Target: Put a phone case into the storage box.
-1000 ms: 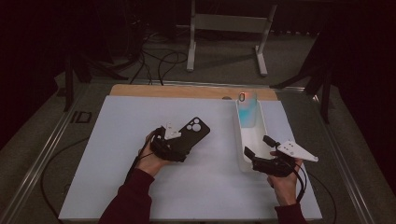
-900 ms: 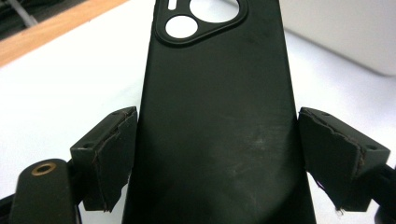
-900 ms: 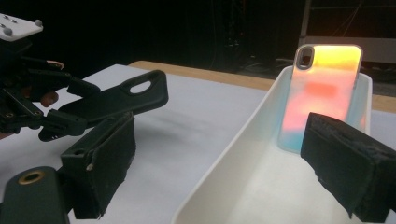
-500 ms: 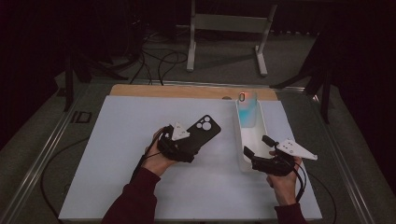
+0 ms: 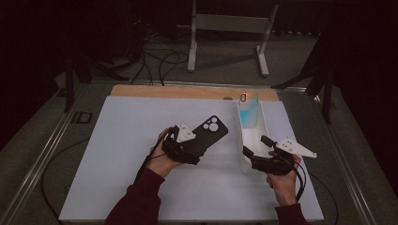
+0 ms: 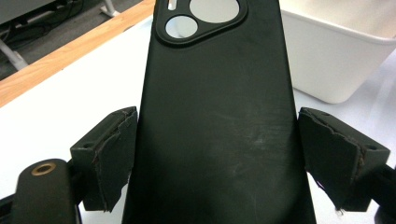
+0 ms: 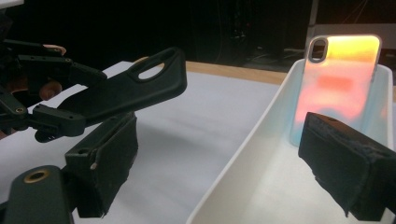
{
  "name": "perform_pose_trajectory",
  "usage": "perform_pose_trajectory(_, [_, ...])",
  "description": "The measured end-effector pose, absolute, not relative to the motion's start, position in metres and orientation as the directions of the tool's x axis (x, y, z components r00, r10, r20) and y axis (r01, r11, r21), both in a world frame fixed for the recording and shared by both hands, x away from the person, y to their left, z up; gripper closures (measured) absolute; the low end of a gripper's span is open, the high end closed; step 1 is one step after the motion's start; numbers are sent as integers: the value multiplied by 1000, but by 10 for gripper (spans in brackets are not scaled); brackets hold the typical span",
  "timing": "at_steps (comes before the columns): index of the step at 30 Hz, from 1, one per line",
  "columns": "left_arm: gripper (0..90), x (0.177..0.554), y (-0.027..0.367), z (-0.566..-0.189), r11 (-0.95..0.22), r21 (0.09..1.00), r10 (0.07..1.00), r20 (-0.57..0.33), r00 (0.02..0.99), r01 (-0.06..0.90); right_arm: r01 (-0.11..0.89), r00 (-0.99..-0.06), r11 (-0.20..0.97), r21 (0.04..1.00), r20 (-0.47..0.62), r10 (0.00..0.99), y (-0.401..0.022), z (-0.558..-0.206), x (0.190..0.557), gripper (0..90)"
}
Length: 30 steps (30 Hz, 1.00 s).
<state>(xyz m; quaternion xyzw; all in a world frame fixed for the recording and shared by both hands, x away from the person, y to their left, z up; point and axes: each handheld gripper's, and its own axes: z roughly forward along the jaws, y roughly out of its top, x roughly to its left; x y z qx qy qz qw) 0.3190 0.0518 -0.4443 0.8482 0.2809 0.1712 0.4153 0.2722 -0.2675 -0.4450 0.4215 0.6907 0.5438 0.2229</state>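
Since the earlier frame my left gripper [image 5: 197,143] has lifted the matte black phone case [image 5: 206,136] towards the white plastic tray [image 5: 244,154], jaws clamped on its edges. Right gripper [image 5: 256,150] straddles the tray wall, jaws wide; an iridescent case [image 7: 341,84] leans ahead.

My left gripper [image 6: 215,154] has black jaws around a matte black phone case [image 6: 217,116], faintly scuffed grey, its camera cut-outs showing pale grey. The long plastic bin [image 7: 261,186] is white. In it, the iridescent phone case [image 7: 341,79] shades from yellow-orange through pink to pale blue. The table sheet [image 5: 141,117] is pale blue-white, edged with light brown wood.
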Motion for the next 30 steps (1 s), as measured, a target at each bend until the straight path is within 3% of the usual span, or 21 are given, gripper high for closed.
perform_pose_trajectory(30, [154, 309, 32, -433, -506, 821, 568, 87, 818, 265, 387, -601, 98, 917, 170, 781, -248, -434, 286, 98])
